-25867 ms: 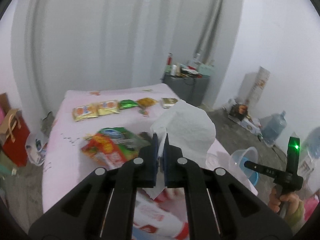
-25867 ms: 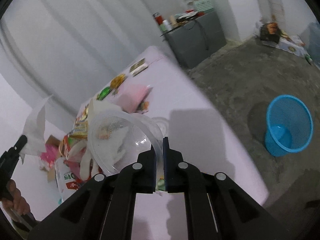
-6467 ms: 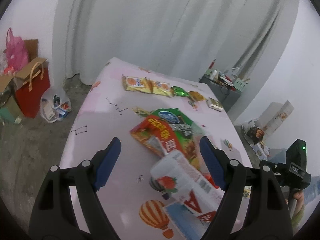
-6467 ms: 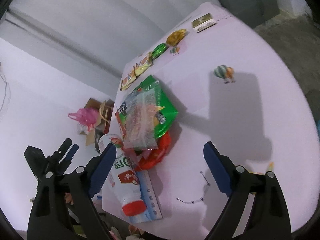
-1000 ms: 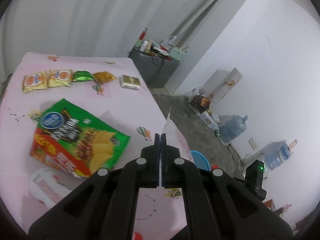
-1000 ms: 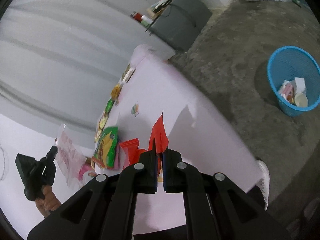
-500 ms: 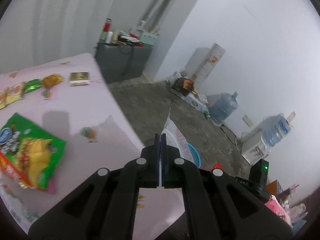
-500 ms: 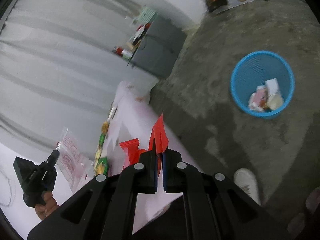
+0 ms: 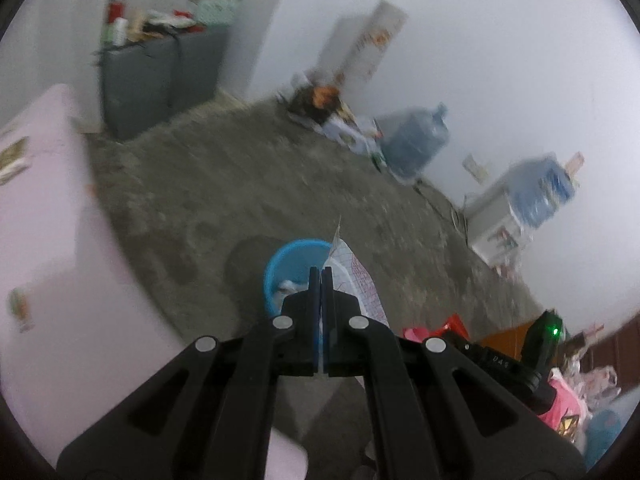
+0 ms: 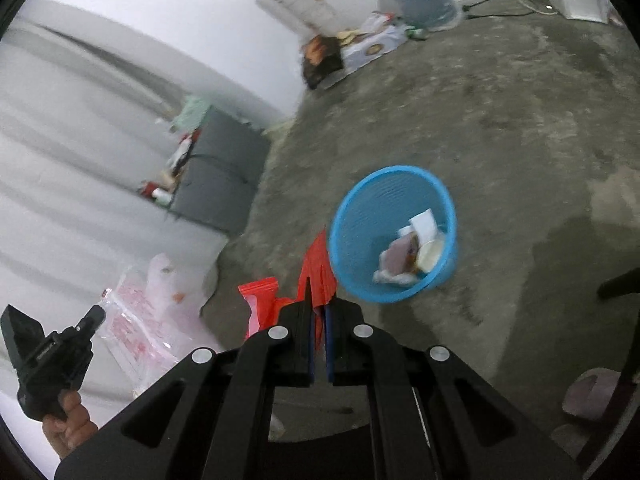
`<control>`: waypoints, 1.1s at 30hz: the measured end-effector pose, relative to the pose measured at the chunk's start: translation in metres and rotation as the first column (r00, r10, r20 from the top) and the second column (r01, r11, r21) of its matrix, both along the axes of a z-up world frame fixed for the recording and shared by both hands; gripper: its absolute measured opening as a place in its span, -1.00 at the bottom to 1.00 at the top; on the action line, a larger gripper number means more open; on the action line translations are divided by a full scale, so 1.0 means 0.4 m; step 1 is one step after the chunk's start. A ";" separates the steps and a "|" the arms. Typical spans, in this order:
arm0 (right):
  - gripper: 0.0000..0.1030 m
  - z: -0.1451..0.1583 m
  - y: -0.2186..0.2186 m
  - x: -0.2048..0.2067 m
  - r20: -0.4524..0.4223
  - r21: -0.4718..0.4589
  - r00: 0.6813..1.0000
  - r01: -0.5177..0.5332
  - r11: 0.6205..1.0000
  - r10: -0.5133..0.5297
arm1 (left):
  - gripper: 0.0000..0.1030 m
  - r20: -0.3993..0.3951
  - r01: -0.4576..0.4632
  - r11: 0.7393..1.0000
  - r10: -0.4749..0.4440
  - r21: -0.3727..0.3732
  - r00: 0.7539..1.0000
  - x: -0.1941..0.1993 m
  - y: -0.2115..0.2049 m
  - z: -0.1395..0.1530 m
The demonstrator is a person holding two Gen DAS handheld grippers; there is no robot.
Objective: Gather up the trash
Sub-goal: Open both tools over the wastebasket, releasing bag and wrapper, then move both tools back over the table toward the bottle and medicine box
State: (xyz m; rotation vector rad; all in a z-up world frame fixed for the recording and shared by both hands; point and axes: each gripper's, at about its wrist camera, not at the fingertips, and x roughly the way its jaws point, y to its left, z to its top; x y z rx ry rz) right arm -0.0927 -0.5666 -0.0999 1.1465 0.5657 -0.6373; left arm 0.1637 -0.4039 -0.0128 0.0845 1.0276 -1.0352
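Right wrist view: right claw clamps a red wrapper; blue waste basket sits on the floor at 1 o'clock, partly filled. Left claw pinches a clear printed wrapper, basket just beyond. Step in hand: carrying to the bin. Next: bring both over the rim, then release.

No print can be read: the red marks on the clear wrapper are blurred, as elsewhere.
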 end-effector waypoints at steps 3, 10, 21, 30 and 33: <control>-0.92 -0.042 -0.038 0.032 -0.046 0.004 0.999 0.009 1.000 -0.009 | -1.00 -0.013 0.051 0.998 -0.050 0.046 0.999 -0.003 -0.106 -0.072; -0.90 -0.141 -0.142 0.123 -0.165 -0.045 0.986 0.028 0.999 -0.036 | -0.98 -0.019 0.103 0.985 -0.102 0.141 0.995 0.007 -0.310 -0.260; -0.08 -0.315 -0.195 0.163 -0.250 0.038 0.968 0.041 0.998 -0.031 | 0.08 -0.041 0.028 0.977 -0.019 0.213 0.999 0.034 -0.336 -0.384; 0.12 -0.200 -0.091 0.074 -0.149 -0.004 0.987 0.058 0.998 -0.058 | 0.25 0.010 -0.012 0.994 0.011 0.109 1.000 0.011 -0.211 -0.202; 0.30 -0.137 -0.034 0.055 -0.095 -0.036 0.995 0.029 0.999 -0.033 | 0.35 0.047 -0.039 0.997 0.036 0.061 0.998 -0.017 -0.108 -0.115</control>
